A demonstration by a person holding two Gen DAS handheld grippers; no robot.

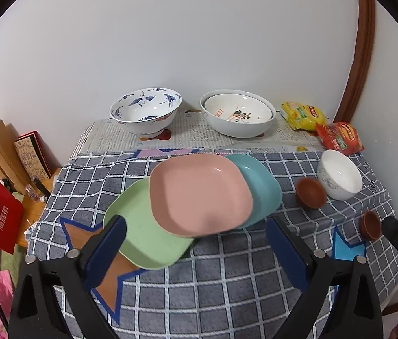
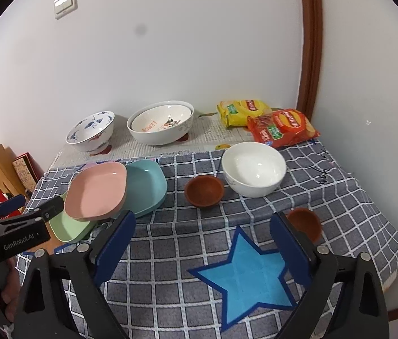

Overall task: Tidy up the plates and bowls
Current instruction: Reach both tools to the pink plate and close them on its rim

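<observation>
Approaching with both grippers released, left gripper (image 1: 196,243) nears the pink plate (image 1: 199,192); next we grasp its rim.

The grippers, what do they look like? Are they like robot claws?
A bit like claws! Each one, the left gripper and the right gripper, is a black plastic frame with triangular cut-outs and small round silver bolts. Each has two flat fingers covered in dark blue pads. In the right wrist view, the left gripper's black body carries white lettering, "GenRobot.AI". No cables or sleeves show.
</observation>
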